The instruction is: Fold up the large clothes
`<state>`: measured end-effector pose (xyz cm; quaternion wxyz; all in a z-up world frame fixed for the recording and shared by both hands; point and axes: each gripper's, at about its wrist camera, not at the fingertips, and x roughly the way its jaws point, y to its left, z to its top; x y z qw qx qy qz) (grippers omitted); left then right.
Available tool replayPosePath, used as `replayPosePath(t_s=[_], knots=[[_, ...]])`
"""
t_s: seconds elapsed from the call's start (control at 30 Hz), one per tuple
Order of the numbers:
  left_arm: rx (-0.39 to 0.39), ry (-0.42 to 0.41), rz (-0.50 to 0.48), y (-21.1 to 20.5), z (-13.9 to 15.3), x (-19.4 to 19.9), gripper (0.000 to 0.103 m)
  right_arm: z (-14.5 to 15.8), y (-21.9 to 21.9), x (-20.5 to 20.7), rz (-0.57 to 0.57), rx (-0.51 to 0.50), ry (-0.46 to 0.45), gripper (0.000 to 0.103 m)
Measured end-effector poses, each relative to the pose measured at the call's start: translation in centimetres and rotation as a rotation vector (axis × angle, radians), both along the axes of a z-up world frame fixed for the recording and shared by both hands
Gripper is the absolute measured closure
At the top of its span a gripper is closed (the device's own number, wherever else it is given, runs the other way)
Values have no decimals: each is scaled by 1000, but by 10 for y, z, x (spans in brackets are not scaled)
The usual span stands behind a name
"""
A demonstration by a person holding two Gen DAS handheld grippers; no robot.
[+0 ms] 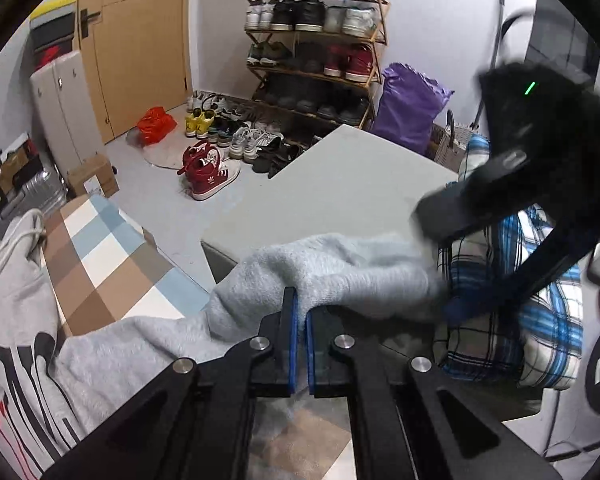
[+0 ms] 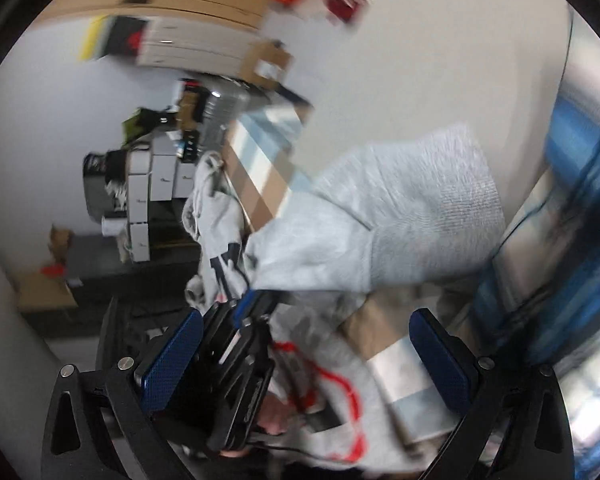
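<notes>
The left claw [image 1: 300, 312] is clamped shut on a fold of the grey hoodie [image 1: 332, 272], the cloth pinched right at its blue pads, with the printed body trailing off to its left over the checked mat [image 1: 100, 256]. Beyond and to its right, the right claw [image 2: 304, 356] stands wide open and holds nothing; the hoodie's ribbed cuff [image 2: 432, 224] hangs just ahead of it. A good next move would probably be closing on that cuff or hem edge squarely, catching one layer only. Farther on lies the counter [image 1: 340, 184], and the plaid garment [image 1: 540, 320] beside it should be kept out of the pinch.
</notes>
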<state>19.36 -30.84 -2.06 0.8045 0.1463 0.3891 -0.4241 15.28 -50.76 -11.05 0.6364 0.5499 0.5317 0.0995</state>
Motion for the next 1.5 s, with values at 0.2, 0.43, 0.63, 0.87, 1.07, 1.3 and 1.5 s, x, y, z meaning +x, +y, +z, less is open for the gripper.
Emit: replayPosePath(t_s=[0.2,0.43,0.63,0.87,1.07,1.3,1.5], knots=[[-32,9,-16,3,4,0,103,-24,-2,-2,-114,79,97,0],[-48,12,-38,5,4,-3,103,-26,-6,7,-214,14,148,2],[-63,33,-35,20,4,-7,103,-12,-4,21,-218,-167,107,72],[-63,37,-51,8,1,-7,103,62,-8,12,-254,-487,-150,85],[-118,16,-65,-6,18,-9,103,128,-2,6,-247,-735,-341,87],[-208,69,-23,0,15,3,103,171,2,-3,-232,-907,-460,96],[-162,144,12,14,-6,15,103,77,-8,5,-58,-548,-206,95]])
